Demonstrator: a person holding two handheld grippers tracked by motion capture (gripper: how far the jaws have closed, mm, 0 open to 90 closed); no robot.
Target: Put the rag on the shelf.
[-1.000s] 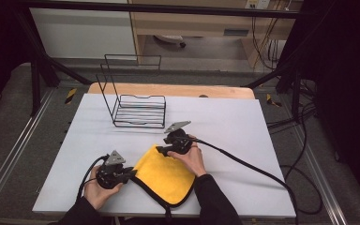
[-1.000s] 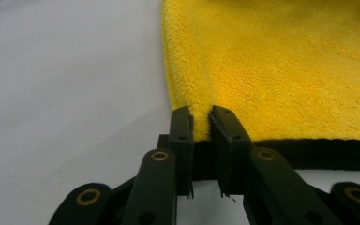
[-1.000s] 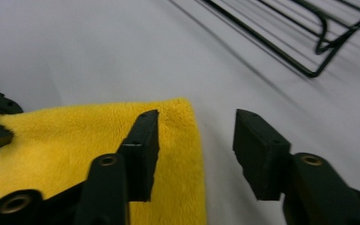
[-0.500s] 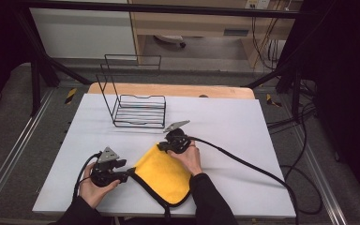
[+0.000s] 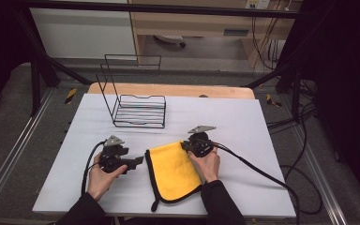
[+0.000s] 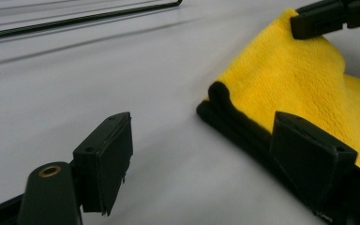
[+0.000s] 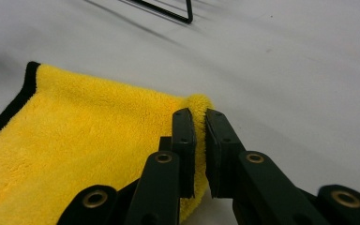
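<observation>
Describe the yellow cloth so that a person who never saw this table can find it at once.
On the white table, look at the near edge, in front of the black wire rack. The cloth lies folded between the person's two hands. It is the one soft thing: bright yellow, with a black border.

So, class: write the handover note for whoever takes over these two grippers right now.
Left gripper: open, fingers just spread, beside the yellow cloth's black-trimmed left edge, holding nothing.
Right gripper: shut on the cloth's far right corner.
The cloth lies folded on the white table, in front of the wire rack, which holds nothing.
Done: one fold, it seems. Left: probably regrip the left side and fold again; where the cloth should end up is unclear.
</observation>
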